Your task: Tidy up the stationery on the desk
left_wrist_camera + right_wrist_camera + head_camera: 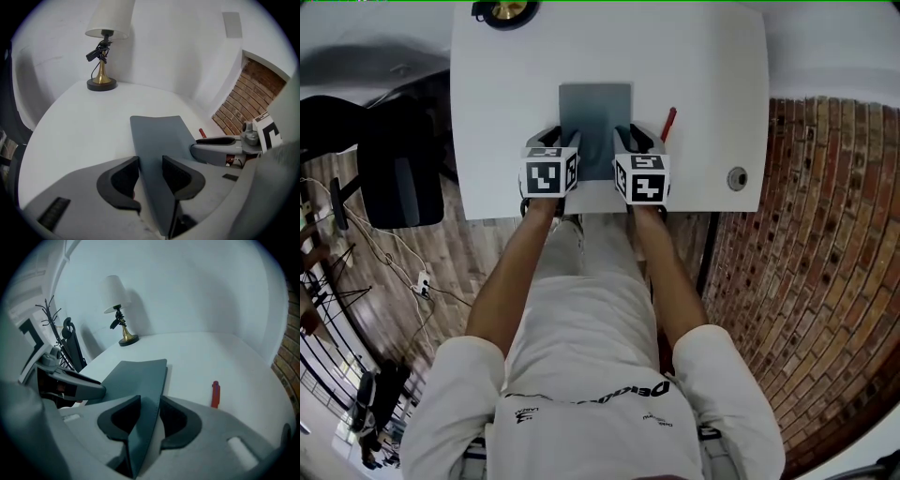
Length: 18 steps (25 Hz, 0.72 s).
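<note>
**Two tongs hold one gray folder**

Far off to the left of the left tongs (551, 137) there is a black chair (394, 173) on the wood floor (441, 272). A lamp (104, 47) with a white shade and a gold foot stands at the far edge of the white desk (703, 75). It is ahead of the left tongs and a bit to the left, well apart from them.

The left tongs are clamped on the near left corner of the gray folder (595, 112). In the left gripper view the folder's edge goes right between the two dark jaws. The folder is thin and bends a little. It reaches out ahead of both tongs, over the middle of the desk.

The right tongs (150, 405) are just beside the left ones. They are clamped on the near right corner of the same folder. In the right gripper view the folder stands on its edge between the jaws.

A red pen (215, 393) lies on the desk, near the right side of the right tongs and apart from the folder. Further right there is a small round hole (737, 178) in the desk. Past the desk's right edge, the floor is red brick (816, 206).
</note>
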Available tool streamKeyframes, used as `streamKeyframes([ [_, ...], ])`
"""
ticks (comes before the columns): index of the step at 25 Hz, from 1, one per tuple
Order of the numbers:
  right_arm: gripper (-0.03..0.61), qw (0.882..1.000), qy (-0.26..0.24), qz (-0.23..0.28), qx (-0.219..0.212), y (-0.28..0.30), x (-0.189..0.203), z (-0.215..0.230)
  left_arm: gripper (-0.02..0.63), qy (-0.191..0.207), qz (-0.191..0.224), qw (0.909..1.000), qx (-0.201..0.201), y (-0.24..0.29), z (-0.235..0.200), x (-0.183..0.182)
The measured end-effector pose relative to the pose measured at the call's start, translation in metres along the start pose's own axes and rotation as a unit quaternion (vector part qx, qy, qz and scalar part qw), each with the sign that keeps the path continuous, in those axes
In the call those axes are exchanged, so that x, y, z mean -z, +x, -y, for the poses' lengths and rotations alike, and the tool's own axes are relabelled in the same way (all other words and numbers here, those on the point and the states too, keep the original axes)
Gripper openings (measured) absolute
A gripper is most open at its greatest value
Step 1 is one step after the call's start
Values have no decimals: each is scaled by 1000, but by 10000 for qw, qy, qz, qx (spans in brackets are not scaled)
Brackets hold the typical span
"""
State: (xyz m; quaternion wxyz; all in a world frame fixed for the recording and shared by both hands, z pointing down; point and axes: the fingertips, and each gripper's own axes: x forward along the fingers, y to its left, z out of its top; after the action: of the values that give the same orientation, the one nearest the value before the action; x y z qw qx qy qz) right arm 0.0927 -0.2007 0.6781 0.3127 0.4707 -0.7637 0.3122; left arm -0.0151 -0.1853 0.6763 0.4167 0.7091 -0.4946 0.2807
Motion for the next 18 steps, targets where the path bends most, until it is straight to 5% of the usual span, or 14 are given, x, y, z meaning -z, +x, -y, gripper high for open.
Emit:
streamKeyframes([
  [18,133,9997,-228,6,89,-2,1,1,155,33,49,10000,-41,1,1,1],
])
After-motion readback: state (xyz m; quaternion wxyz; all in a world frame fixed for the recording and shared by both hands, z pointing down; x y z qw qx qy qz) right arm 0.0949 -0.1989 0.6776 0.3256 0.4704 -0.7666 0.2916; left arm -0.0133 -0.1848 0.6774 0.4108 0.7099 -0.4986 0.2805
